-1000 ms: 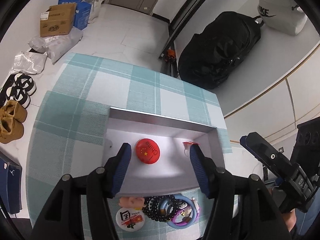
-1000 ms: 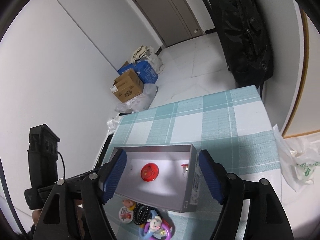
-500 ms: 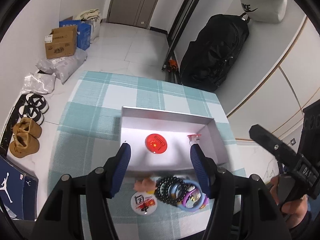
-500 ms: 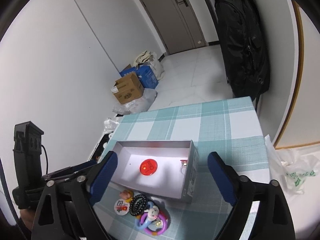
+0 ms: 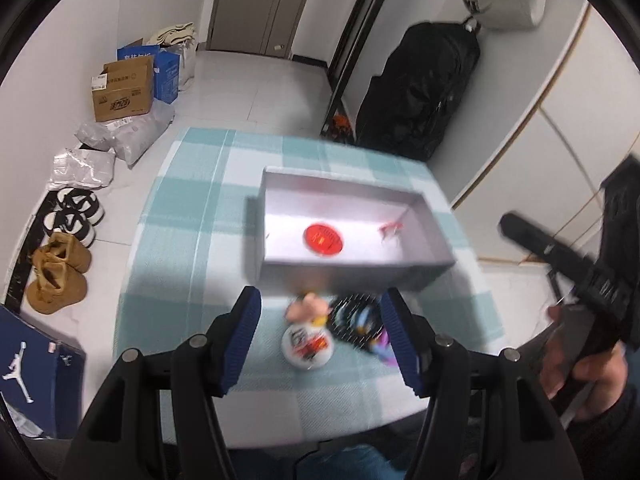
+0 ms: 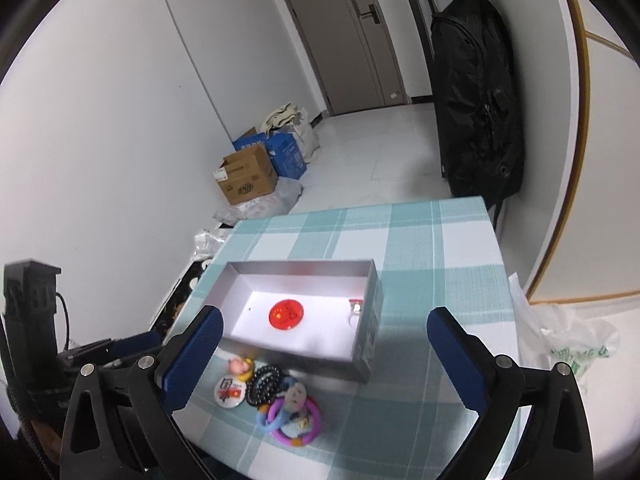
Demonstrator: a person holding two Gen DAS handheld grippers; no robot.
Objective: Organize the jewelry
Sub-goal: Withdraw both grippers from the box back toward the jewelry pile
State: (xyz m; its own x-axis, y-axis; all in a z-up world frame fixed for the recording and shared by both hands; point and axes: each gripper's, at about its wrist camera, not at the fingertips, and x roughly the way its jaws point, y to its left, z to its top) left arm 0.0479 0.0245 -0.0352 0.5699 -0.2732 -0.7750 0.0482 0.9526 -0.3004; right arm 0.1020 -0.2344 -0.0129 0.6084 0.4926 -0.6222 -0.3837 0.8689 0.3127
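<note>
Both views have drawn back from the grey box (image 6: 366,354); right gripper (image 6: 324,356) is opening, left gripper (image 5: 322,336) apart and empty, badge writing blurred.

Left tongs (image 5: 320,336) parted and empty, angled downward; right tongs (image 6: 324,352) opening, empty.

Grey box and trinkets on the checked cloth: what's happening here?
A person holds two grippers above the table. The box already holds a red badge and a small charm. A white badge, black bead bracelet and coloured rings lie outside. The left gripper is empty; the right gripper is opening, empty.
</note>
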